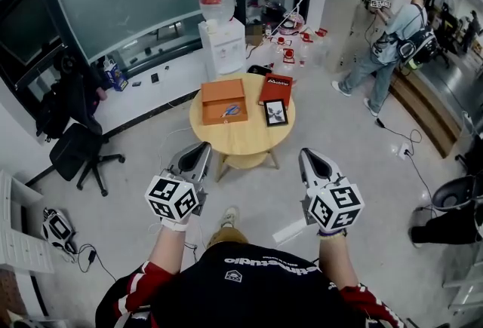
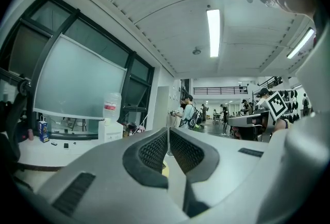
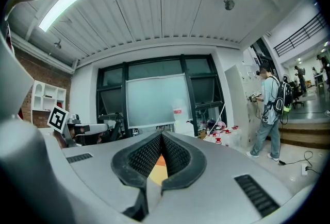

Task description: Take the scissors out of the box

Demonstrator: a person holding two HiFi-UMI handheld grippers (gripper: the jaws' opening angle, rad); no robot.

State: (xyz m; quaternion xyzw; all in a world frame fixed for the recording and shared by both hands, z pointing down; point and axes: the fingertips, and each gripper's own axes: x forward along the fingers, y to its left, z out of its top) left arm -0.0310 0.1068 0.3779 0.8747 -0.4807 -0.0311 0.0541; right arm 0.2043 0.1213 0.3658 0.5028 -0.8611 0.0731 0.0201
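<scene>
two grippers, both closed with nothing between the jaws. the left gripper (image 1: 202, 147) and right gripper (image 1: 306, 154) hang in front of the person, well short of the table (image 1: 243, 141).

task looks not started. the scissors (image 1: 231, 111) lie inside the open orange box (image 1: 214, 90), on the left part of the table, with no gripper near them. nothing is done yet. left to do, as i judge it: step closer, open one gripper, reach into the box, pinch the scissors and lift them clear of the box walls.

just right of the box sit a red book (image 1: 275, 87) and a black frame (image 1: 276, 113), both apart from the box.

only the head view shows the table top, the box, the scissors and both grippers together. it also shows a water dispenser (image 1: 221, 40) behind the table and another person (image 1: 386, 44) far right.

both gripper views are tilted up at the ceiling lights and the room, and neither shows the scissors. the left gripper view shows its padded tips meeting, with a yellow sliver in the slit below them, likely the table. the right gripper view shows its tips together too, with an orange and yellow sliver in the slit. that may be the box and table, but i cannot tell.
</scene>
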